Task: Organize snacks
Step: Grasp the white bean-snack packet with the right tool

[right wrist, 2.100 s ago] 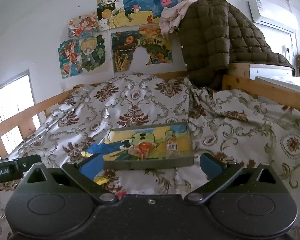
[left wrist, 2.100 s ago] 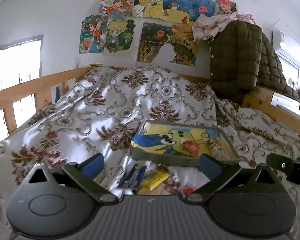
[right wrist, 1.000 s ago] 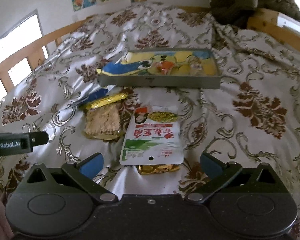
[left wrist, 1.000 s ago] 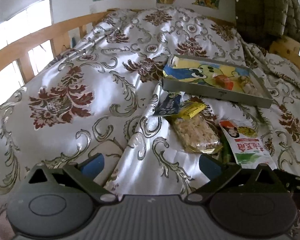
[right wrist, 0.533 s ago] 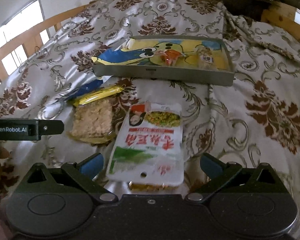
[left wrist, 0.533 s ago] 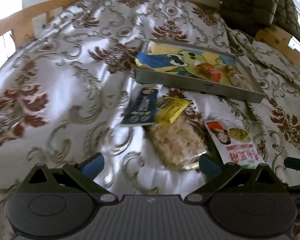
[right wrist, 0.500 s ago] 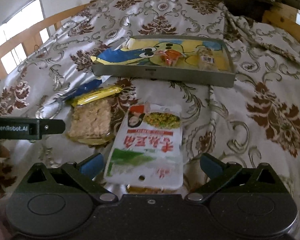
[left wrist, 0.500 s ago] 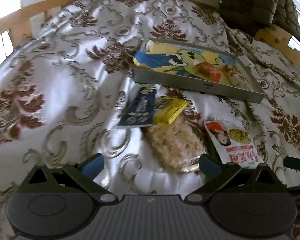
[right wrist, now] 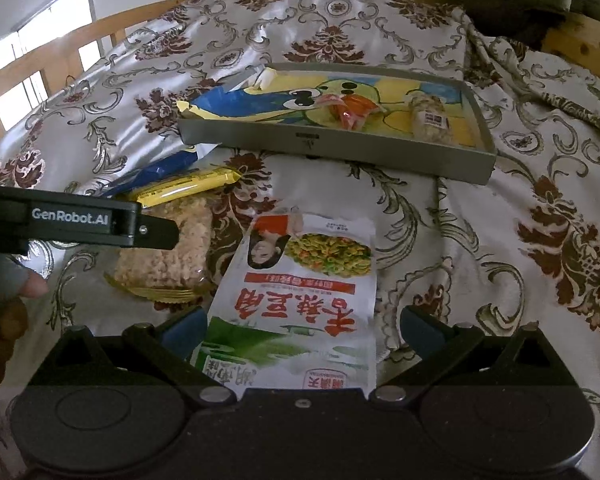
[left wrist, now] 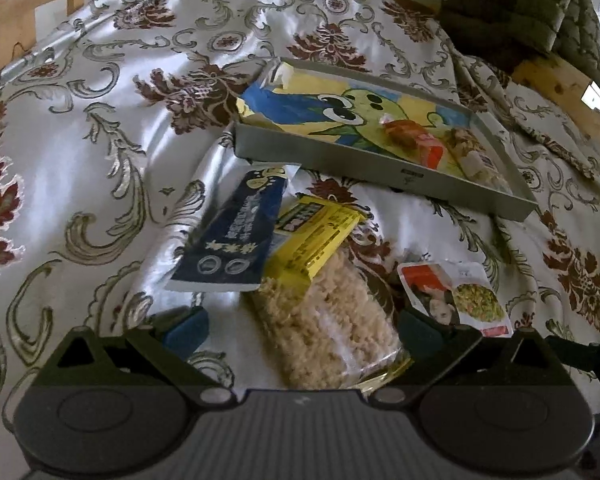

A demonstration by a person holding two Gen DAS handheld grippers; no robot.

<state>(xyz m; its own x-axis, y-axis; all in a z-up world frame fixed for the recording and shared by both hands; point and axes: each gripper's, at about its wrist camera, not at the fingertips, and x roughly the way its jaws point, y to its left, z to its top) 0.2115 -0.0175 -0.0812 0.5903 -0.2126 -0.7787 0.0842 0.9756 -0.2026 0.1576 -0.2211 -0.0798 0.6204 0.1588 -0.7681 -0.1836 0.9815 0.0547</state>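
A shallow grey metal tray (right wrist: pixel 336 148), lined with a cartoon drawing, sits on a glossy floral bedspread (right wrist: pixel 520 200). In front of the tray lie a clear crinkly bag of pale rice crackers (left wrist: pixel 328 320), a yellow bar wrapper (left wrist: pixel 316 236), a navy packet (left wrist: pixel 236 236) and a white pouch (right wrist: pixel 300 300) printed with red Chinese characters, its near end hidden. The left gripper (left wrist: pixel 300 324), lettered "GenRobot.AI", and the right gripper (right wrist: pixel 300 326) both hover spread wide and empty.
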